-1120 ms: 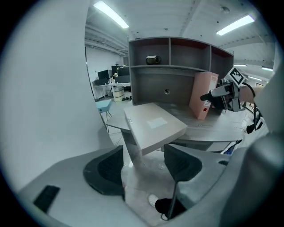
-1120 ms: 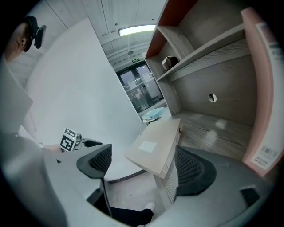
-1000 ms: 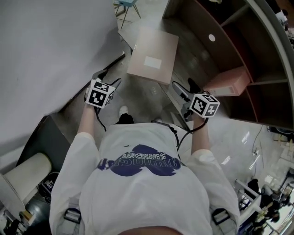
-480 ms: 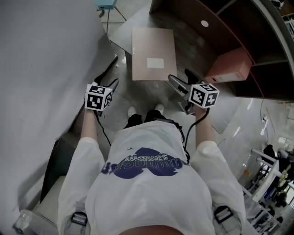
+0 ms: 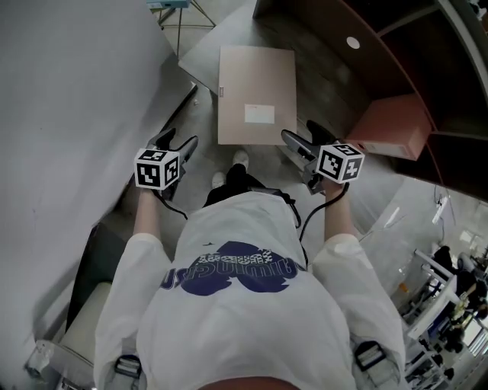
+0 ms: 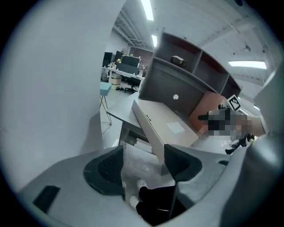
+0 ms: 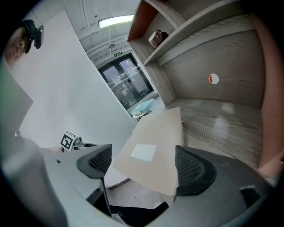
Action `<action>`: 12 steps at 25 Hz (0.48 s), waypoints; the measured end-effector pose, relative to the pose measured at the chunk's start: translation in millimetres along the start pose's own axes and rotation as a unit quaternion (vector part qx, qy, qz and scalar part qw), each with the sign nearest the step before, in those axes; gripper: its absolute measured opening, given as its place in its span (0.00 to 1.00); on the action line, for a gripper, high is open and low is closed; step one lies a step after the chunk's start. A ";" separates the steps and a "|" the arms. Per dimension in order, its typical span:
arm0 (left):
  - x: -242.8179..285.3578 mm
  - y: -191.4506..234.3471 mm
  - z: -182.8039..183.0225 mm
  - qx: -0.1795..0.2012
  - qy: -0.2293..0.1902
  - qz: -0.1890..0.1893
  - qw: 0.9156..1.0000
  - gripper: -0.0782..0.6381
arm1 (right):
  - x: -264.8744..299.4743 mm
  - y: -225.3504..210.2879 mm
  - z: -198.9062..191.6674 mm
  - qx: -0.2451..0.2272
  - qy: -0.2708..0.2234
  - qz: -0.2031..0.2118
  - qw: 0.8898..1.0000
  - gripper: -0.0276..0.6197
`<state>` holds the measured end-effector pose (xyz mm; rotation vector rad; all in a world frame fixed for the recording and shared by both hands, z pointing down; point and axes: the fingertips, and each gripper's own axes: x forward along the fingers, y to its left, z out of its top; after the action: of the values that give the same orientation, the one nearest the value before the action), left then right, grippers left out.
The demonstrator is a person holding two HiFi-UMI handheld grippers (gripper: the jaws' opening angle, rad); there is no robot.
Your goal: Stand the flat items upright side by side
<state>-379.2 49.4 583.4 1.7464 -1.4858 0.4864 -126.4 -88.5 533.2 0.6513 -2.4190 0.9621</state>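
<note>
Both sets of jaws are apart and empty: left gripper (image 5: 178, 141) hangs off the desk's (image 5: 316, 76) near-left corner, right gripper (image 5: 303, 135) just short of the tan box (image 5: 256, 93). Box lies flat, label up, and its near edge looks to overhang; pink box (image 5: 396, 126) sits to its right by the shelf. I'd pinch the overhanging edge with the right, tip it up, and brace the far face with the left against sliding.

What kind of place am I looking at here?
Probably an open-plan office or lab: desks with monitors stand in the background under ceiling strip lights, and a flat cardboard box rests on a desk backed by shelves.
</note>
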 end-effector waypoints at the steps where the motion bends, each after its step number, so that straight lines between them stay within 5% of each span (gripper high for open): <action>1: 3.1 1.1 2.6 -0.010 0.001 -0.002 1.000 0.52 | 2.7 -2.9 0.8 0.004 0.003 0.006 1.000 0.74; 5: 24.2 -4.2 22.3 -0.026 0.006 -0.012 1.000 0.52 | 9.7 -18.9 10.8 0.008 0.013 0.016 1.000 0.74; 12: 64.4 -28.1 34.9 -0.127 0.010 -0.088 0.988 0.52 | 11.9 -43.2 21.3 0.022 0.025 0.028 0.999 0.74</action>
<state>-343.4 -18.7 599.0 1.6449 -1.3019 0.2113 -116.0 -134.8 547.8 0.5716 -2.3893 1.0443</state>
